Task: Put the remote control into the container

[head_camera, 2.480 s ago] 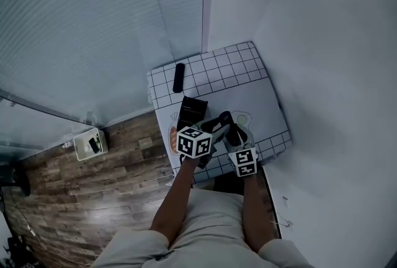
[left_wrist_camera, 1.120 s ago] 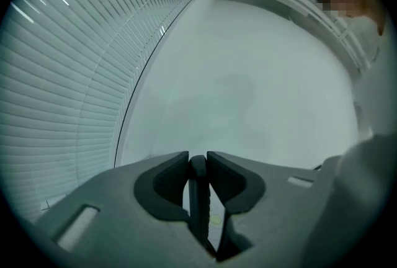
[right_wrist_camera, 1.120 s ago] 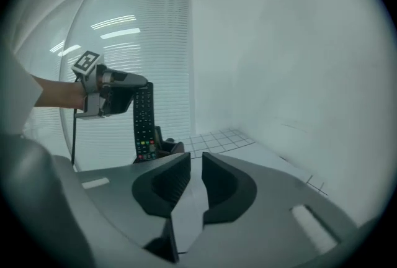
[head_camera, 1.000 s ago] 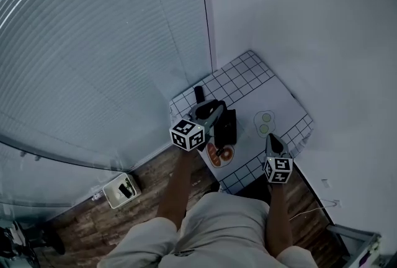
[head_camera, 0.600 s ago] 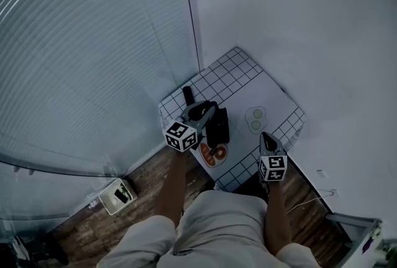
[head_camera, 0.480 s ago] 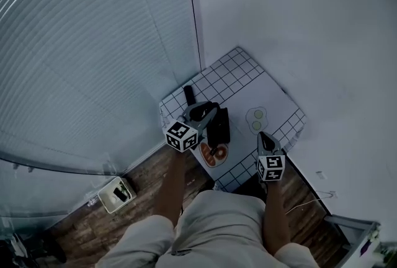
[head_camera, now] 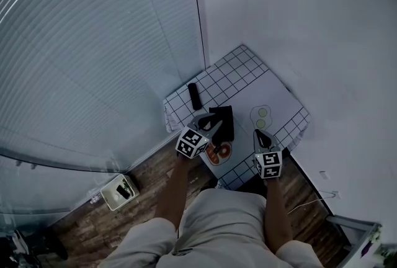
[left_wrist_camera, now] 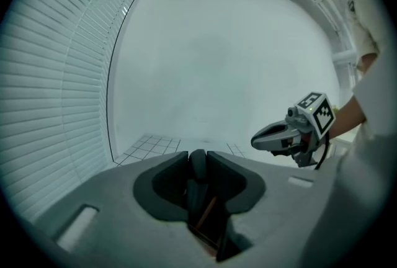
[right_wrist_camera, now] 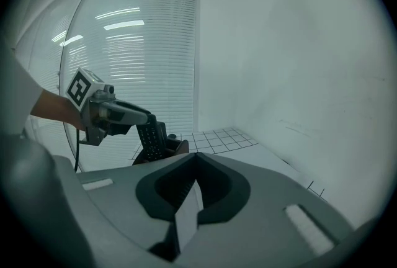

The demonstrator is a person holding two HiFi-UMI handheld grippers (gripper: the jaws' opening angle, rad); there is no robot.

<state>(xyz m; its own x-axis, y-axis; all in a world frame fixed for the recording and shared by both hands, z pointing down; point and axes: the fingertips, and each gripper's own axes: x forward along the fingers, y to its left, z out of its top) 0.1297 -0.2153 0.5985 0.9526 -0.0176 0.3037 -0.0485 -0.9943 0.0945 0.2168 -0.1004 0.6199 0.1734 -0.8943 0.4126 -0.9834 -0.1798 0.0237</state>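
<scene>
Hanging from the left gripper (right_wrist_camera: 146,120), the remote control (right_wrist_camera: 150,140) is pinched at its upper end, the jaws clamped on its narrow body. It sits directly below the gripper's tips, over the dark container (head_camera: 226,123) that stands on the table (head_camera: 239,68). Seen from the right gripper's side, its lower end is down at the container's open top. I can't tell whether it is just inside or only at the rim.

Its button face is turned toward the right gripper (head_camera: 257,133), with rows of small keys showing, but any print on them is too small to read. The boldest markings are the black-and-white square patterns on each gripper's cube (head_camera: 192,143). The table's cover has a black grid around a plain pale middle, which is printed with a round orange picture (head_camera: 218,152) and two green rounds (head_camera: 262,115).

The remote's long axis runs steeply up and down, leaning a little, with its top at the left gripper and its bottom at the container.

The right gripper hovers off to the side, apart from the container, its jaws pressed together with nothing between them. A slim black bar (head_camera: 195,96) lies flat on the grid near the blinds (head_camera: 93,43).
</scene>
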